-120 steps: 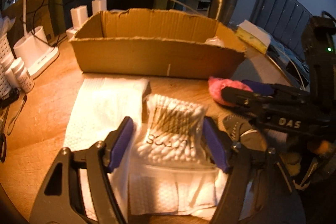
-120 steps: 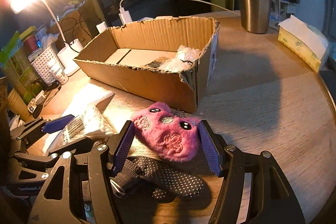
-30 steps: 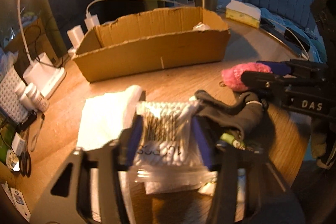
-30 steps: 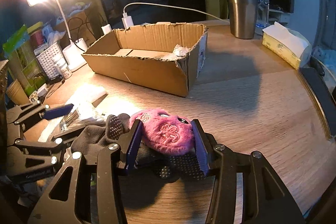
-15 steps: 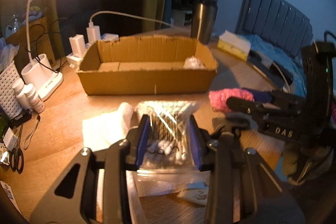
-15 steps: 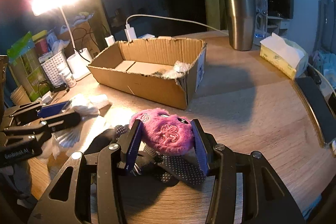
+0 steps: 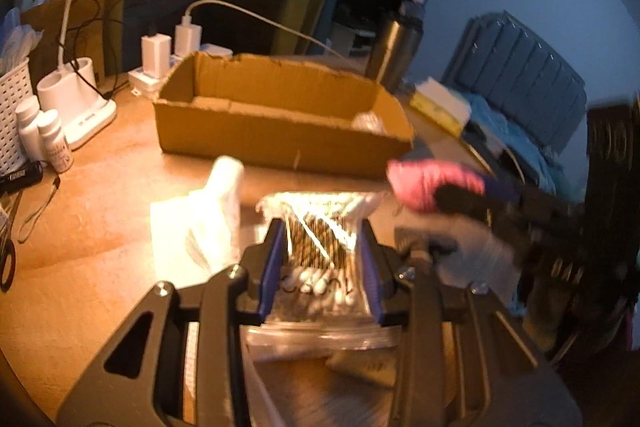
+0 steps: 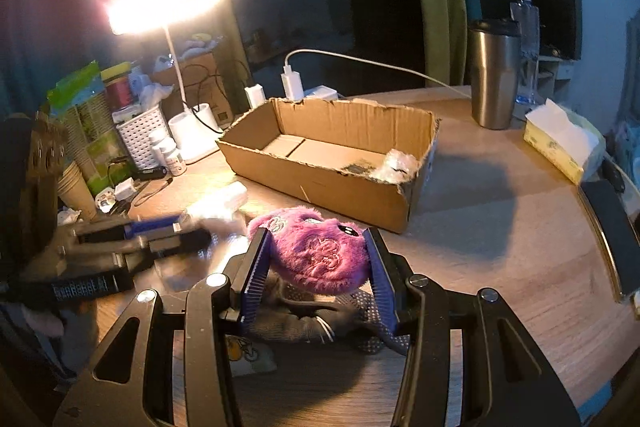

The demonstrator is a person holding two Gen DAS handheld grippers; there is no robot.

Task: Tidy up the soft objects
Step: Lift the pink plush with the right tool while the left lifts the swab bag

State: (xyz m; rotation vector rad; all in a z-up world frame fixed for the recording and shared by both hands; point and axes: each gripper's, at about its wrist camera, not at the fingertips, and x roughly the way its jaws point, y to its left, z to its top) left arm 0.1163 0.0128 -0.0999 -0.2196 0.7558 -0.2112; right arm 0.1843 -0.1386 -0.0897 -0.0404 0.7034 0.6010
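My left gripper is shut on a clear bag of cotton swabs, lifted off the wooden table. My right gripper is shut on a pink plush toy, held above a dark dotted glove on the table. In the left wrist view the plush shows at the right, in the other gripper's fingers. An open cardboard box stands beyond both grippers, with a crumpled clear wrap in its right corner. A white folded cloth lies left of the swab bag.
A lit desk lamp, a white basket, small bottles and chargers crowd the left and back. A steel tumbler and a tissue box stand at the right. A dark flat device lies at the right edge.
Both grippers have risen with their loads: the swab bag is lifted off the white cloth and the plush off the glove. The left gripper's view has rolled and swung.
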